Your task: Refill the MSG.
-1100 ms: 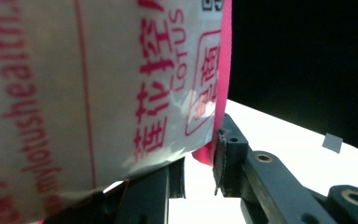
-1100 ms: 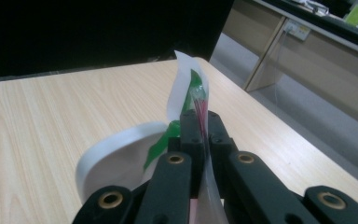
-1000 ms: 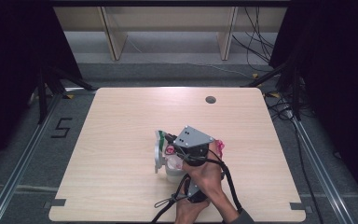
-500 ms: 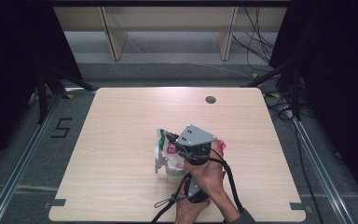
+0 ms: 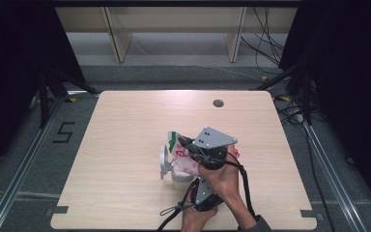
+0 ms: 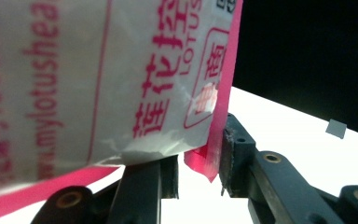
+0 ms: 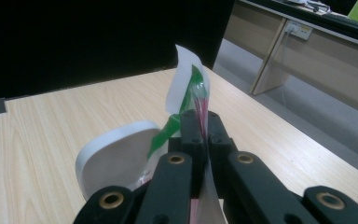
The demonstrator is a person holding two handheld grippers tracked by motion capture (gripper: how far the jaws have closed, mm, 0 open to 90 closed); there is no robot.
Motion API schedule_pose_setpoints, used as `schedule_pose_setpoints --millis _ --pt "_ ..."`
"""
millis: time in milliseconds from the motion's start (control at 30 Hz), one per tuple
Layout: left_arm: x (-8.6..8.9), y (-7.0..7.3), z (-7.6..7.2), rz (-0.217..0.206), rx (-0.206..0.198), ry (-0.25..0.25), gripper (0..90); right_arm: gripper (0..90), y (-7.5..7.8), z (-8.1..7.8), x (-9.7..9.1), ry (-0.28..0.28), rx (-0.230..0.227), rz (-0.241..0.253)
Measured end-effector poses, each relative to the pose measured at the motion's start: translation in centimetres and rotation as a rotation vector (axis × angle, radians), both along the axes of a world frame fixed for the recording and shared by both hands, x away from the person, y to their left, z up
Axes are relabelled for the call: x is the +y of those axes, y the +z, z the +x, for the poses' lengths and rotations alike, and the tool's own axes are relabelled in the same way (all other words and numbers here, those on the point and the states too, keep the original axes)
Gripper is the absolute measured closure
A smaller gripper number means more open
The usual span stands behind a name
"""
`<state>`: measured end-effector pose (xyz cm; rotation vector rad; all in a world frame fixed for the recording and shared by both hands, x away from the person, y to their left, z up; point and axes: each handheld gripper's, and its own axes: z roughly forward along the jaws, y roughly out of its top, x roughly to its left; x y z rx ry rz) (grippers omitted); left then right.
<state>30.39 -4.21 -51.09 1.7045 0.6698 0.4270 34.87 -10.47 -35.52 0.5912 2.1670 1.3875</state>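
Bench [image 5: 125, 145]: wooden, carrying a white lidded tub [image 5: 166, 162]. Printed plastic bag [image 5: 186, 157], over the tub near you: thin, limp, slippery, likely light; best taken at the edges. Your right gripper [image 7: 200, 135] pinched its top edge; left gripper's [image 6: 198, 163] jaws, just widening, straddled the pink edge.

The plastic bag [image 6: 98, 84] carries red print: "LOTUS", part of a web address "mylotushea", and Chinese characters. A "5" [image 5: 64, 131] marks the floor at nine o'clock from the table.
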Motion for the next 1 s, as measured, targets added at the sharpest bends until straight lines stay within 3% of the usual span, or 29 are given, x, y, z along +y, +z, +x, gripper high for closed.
schedule_pose_setpoints --millis 100,133,267,300,400,433,600,633,667,700,733,867,1000 --pt "0.1 -0.1 0.0 0.007 0.006 -0.004 70.2 90.0 0.1 0.0 -0.5 0.003 0.001 0.021" --pt "0.0 -0.2 0.0 0.009 0.009 -0.003 70.0 90.0 0.0 -0.2 -0.6 -0.008 0.031 0.038" --pt "0.1 -0.3 0.0 0.012 0.013 -0.003 68.4 90.0 0.1 -0.1 -1.3 0.013 0.022 0.054" --pt "-0.1 -0.4 -0.1 -0.027 0.02 0.004 68.0 90.0 0.1 -0.2 -1.4 0.006 0.019 0.064" --pt "0.1 -0.5 -0.1 -0.026 0.024 0.008 65.7 90.0 0.2 -0.2 -1.7 0.023 0.038 0.073" --pt "0.1 -0.5 -0.1 -0.031 0.027 0.008 65.2 90.0 0.3 -0.3 -1.9 0.006 0.045 0.079" --pt "0.3 -0.7 -0.1 -0.026 0.042 0.014 60.1 90.0 0.5 -0.3 -2.6 0.027 0.039 0.101" --pt "0.3 -0.7 -0.1 -0.032 0.049 0.005 59.3 90.0 0.4 -0.2 -2.8 0.024 0.019 0.103" --pt "0.3 -0.8 -0.1 -0.035 0.051 0.009 58.8 90.0 0.4 -0.4 -2.9 0.025 0.033 0.112" --pt "0.4 -0.8 -0.1 -0.027 0.053 0.007 58.6 90.0 0.5 -0.5 -3.2 0.018 0.048 0.113" --pt "0.4 -0.8 -0.1 -0.027 0.062 0.006 57.8 90.0 0.4 -0.4 -3.3 0.04 0.032 0.126" --pt "0.3 -0.8 -0.2 -0.023 0.065 0.006 55.4 90.0 0.5 -0.6 -4.4 0.031 0.034 0.147" --pt "0.5 -0.7 -0.3 0.006 0.08 -0.006 51.8 90.0 0.3 -0.6 -5.4 0.018 0.065 0.19"
